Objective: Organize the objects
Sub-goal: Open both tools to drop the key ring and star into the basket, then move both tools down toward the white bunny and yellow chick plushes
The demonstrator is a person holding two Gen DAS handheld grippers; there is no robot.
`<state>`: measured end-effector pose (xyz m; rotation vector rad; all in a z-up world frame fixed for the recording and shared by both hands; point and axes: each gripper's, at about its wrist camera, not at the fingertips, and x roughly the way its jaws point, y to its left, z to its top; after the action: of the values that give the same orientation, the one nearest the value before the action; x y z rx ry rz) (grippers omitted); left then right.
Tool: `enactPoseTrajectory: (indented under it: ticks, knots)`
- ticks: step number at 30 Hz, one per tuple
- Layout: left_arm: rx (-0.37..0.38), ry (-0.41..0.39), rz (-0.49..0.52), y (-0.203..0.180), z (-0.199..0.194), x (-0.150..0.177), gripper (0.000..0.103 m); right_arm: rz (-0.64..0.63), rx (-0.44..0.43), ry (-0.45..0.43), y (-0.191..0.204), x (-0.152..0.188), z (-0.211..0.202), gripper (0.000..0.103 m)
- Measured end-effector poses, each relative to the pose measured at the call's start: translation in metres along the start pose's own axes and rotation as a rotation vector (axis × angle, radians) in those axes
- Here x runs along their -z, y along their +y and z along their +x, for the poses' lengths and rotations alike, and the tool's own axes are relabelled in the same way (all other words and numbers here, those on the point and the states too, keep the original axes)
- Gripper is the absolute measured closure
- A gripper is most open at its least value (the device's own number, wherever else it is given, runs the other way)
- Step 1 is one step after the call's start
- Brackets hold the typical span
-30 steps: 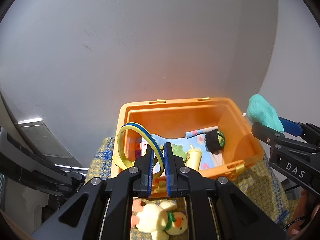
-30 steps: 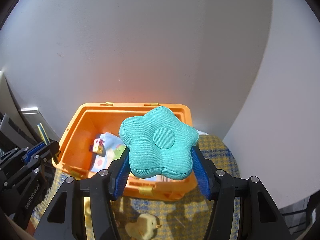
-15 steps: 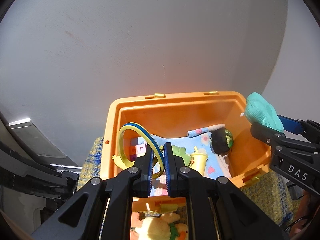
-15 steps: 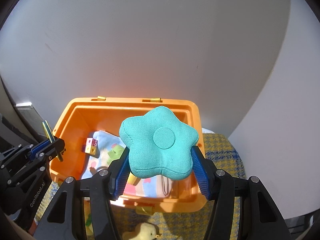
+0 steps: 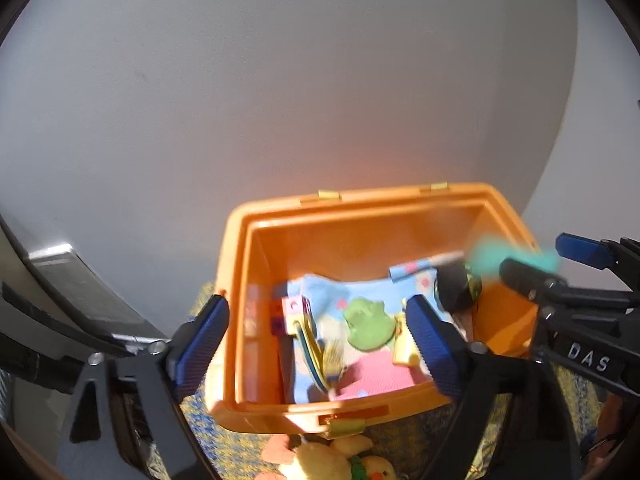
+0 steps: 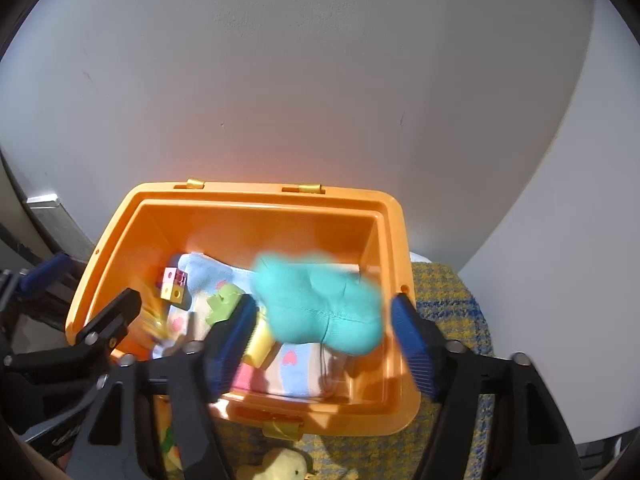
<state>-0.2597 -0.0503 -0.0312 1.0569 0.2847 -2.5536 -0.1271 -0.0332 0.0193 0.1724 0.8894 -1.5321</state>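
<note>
An open orange bin [image 5: 236,264] [image 6: 396,240] stands on a yellow plaid cloth. My left gripper [image 5: 316,340] is open and empty above the bin's front left. The yellow-and-blue ring [image 5: 314,356] lies blurred inside the bin below it. My right gripper [image 6: 326,340] is open. The teal star cushion [image 6: 320,308] is blurred in mid-fall between its fingers, above the bin's inside; it shows as a teal smear in the left wrist view [image 5: 496,258]. The bin also holds a floral cloth [image 5: 352,300], a green toy [image 5: 366,326], coloured cubes [image 6: 172,282] and a yellow cup [image 6: 260,340].
A yellow duck plush [image 5: 340,460] [image 6: 284,466] lies on the plaid cloth [image 6: 452,304] just in front of the bin. A grey wall rises behind the bin. A dark metal frame [image 5: 68,300] stands to the left.
Both grippers opened over the bin. The ring dropped from the left gripper into the bin. The teal cushion left the right gripper's pads and is falling into the bin.
</note>
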Motion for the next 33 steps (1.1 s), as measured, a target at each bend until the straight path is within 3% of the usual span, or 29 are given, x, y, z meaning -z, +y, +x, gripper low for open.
enactPoseTrajectory:
  ticks: [3, 15, 21, 33]
  knots:
    - [-0.014, 0.003, -0.008, 0.002, -0.003, -0.002, 0.009, 0.004, 0.007, -0.005, 0.0, 0.0, -0.002, 0.019]
    - [-0.056, 0.015, -0.036, 0.009, -0.027, 0.01, 0.005, 0.025, 0.026, -0.023, -0.003, 0.01, -0.031, 0.015]
    - [-0.08, 0.002, -0.04, 0.01, -0.052, 0.028, 0.0, 0.032, 0.029, -0.034, -0.003, 0.027, -0.054, 0.011]
    - [-0.106, 0.01, -0.089, 0.022, -0.092, 0.062, 0.0, 0.027, 0.023, -0.054, 0.01, 0.059, -0.093, 0.011]
